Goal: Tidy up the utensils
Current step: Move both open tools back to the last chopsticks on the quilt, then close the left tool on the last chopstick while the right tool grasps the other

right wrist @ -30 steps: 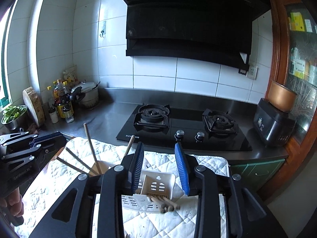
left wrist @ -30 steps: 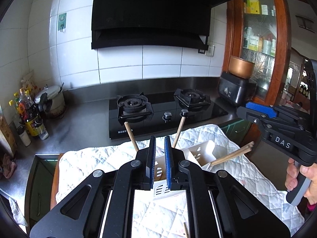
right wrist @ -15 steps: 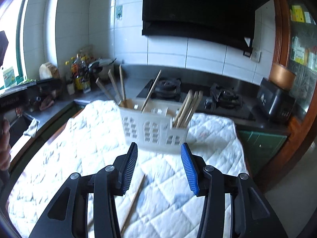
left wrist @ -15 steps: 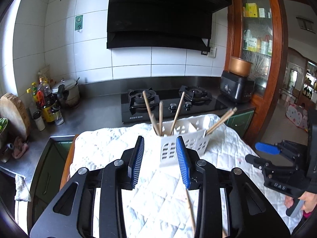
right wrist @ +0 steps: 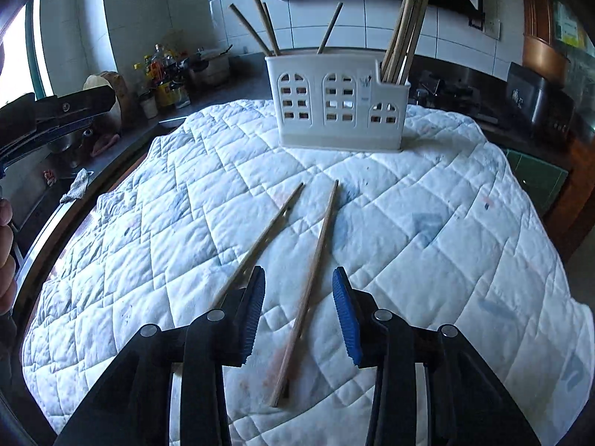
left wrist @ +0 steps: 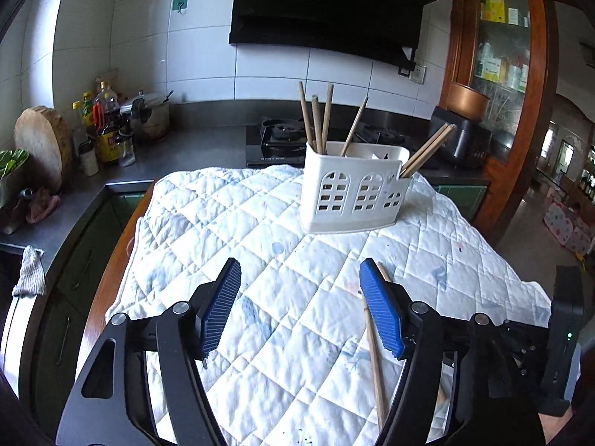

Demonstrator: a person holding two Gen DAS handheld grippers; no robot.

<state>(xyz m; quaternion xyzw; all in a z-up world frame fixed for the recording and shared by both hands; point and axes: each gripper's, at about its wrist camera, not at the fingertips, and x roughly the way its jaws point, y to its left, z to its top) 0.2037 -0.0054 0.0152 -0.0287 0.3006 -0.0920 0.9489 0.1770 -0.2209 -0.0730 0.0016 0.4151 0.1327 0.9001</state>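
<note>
From the left wrist view, my left tool (left wrist: 299, 306) is empty, its blue pads spreading wider apart over the quilted cloth (left wrist: 223, 223) that covers the tabletop. The white utensil caddy (left wrist: 355, 189) stands ahead of it near the far edge of the cloth, with several chopsticks upright in its tall section and a pair leaning out of its low right-hand pocket. Well on the near side of the caddy, one loose chopstick (left wrist: 373, 349) lies on the cloth, running beside and partly under the right pad; I think it sits outside the gap rather than in it, though the pad hides part of it.

From the right wrist view, my right tool (right wrist: 298, 314) has hold of nothing yet and its pads are narrowing. Two chopsticks lie on the cloth on the near side of the caddy, fanned apart at their near ends. The right-hand chopstick (right wrist: 306, 293) runs straight through the gap between the pads without either one pressing it; the left-hand chopstick (right wrist: 260, 238) passes under the left pad.

I judge the step in hand to be picking up the remaining loose sticks. Next I need the right tool low enough to pinch the stick in its gap, lift it level, then carry it to the caddy and drop it in end first.
</note>
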